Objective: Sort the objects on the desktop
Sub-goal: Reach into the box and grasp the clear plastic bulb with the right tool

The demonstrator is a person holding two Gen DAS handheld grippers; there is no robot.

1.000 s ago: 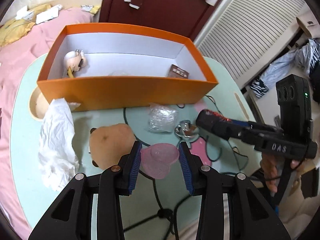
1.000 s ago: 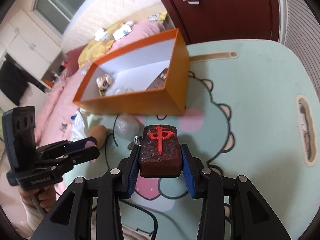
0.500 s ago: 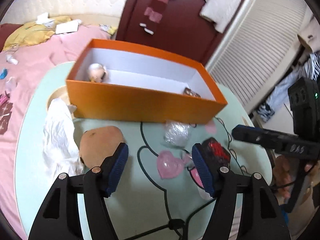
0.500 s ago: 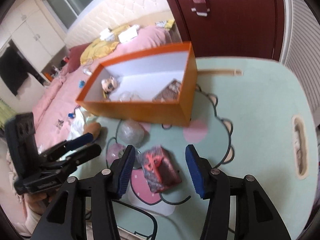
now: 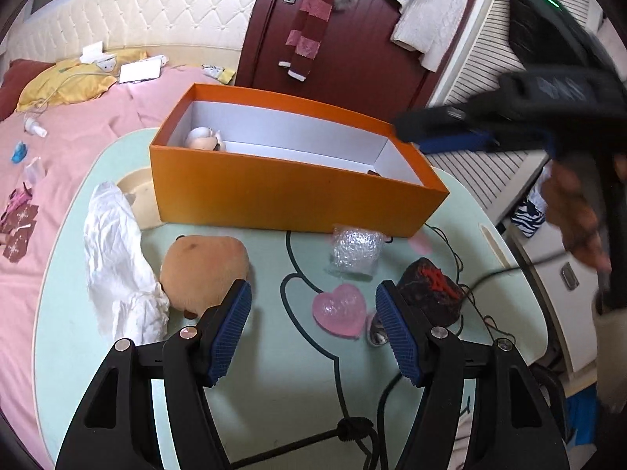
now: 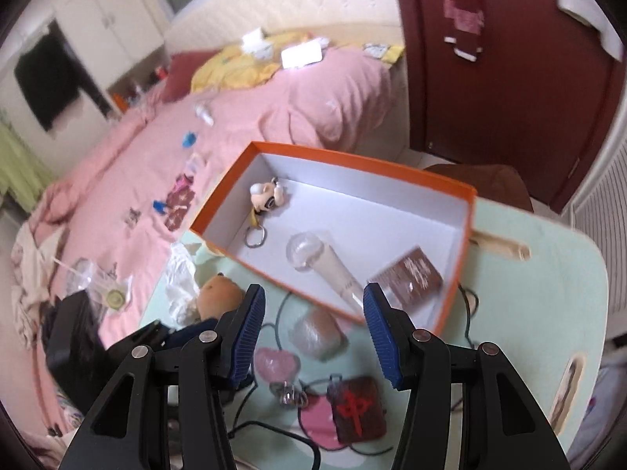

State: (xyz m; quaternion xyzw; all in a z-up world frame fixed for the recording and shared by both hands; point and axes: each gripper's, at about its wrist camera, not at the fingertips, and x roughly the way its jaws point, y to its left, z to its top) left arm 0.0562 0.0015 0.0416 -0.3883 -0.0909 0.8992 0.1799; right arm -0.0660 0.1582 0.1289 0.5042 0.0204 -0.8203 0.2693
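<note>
An orange box (image 5: 290,192) stands at the back of the green table (image 5: 274,384); it also shows in the right wrist view (image 6: 454,274), holding a doll keychain (image 6: 266,196), a clear tube (image 6: 325,262) and a brown card (image 6: 411,278). In front lie a pink heart (image 5: 341,309), a dark block with a red mark (image 5: 431,293), a bubble-wrap bundle (image 5: 354,250), a brown plush (image 5: 203,270) and a metal piece (image 5: 378,335). My left gripper (image 5: 313,333) is open above the heart. My right gripper (image 6: 311,337) is open, raised above the table.
A white crumpled tissue (image 5: 117,266) lies at the table's left. A black cable (image 5: 352,427) runs over the front of the table. A pink bed (image 5: 58,149) with small items borders the left side. A dark red door (image 5: 333,27) is behind.
Both grippers opened and lifted away. The left let go of the pink heart, the right let go of the dark block; both now lie on the table.
</note>
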